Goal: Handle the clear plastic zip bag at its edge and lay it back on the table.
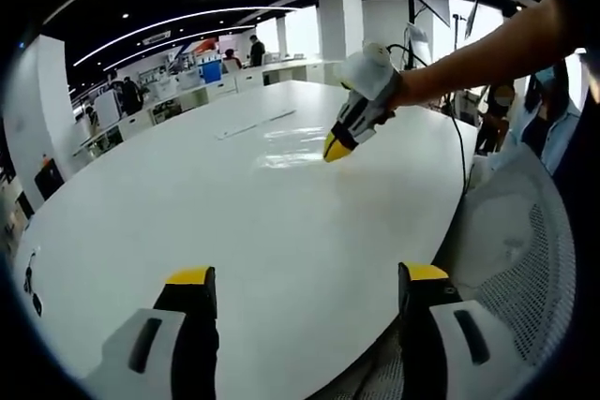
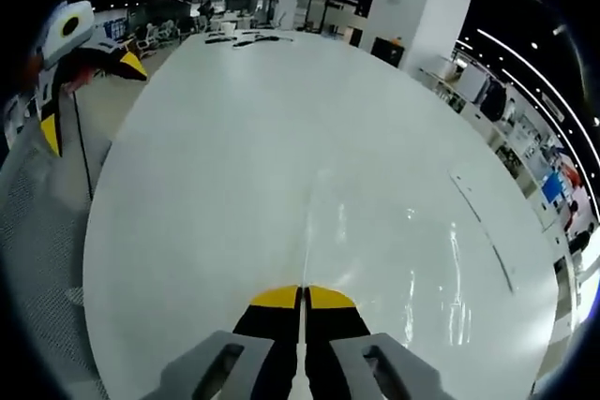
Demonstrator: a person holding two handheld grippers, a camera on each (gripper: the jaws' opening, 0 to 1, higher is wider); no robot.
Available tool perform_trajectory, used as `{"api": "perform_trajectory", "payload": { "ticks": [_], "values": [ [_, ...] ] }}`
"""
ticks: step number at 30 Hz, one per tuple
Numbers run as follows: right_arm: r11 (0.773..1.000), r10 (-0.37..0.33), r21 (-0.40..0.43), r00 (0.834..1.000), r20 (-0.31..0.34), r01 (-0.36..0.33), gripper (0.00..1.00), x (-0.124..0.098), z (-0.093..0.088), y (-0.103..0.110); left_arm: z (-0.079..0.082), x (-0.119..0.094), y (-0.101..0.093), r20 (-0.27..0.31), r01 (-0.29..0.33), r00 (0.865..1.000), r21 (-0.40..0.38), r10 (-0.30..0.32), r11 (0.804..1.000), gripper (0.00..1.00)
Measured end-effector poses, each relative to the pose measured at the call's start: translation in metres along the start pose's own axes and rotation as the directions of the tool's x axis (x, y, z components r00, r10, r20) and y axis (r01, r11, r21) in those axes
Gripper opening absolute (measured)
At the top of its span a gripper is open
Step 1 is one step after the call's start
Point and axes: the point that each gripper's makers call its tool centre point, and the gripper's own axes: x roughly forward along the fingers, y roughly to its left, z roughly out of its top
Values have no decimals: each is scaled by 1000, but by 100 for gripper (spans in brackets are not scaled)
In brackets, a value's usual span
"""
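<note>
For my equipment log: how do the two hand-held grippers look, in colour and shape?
Both grippers match. The left gripper has two black jaws with yellow tips, rising from light grey housings with dark slots. The right gripper has the same black jaws, yellow tips and grey housings; in the left gripper view its body looks white.

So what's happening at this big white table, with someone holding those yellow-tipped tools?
A person holds a gripper in each hand over a large white table. The right gripper is down at the tabletop with its jaws closed on the edge of a clear plastic bag, which lies flat and shiny on the table. The left gripper is open, holds nothing and hangs near the table's edge beside a mesh chair.
</note>
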Motion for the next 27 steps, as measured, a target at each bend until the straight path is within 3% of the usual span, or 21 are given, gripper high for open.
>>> {"api": "perform_trajectory", "payload": {
  "ticks": [8, 27],
  "values": [
    [996, 7, -84, 1000, 6, -7, 0, -16, 8, 13, 3, 2, -6, -1, 16, 1000, 15, -16, 1000, 78],
    [986, 10, -169, 997, 71, 3, 0, -42, 25, 29, 7, 4, -17, -3, 45, 999, 50, -45, 998, 77]
  ]
}}
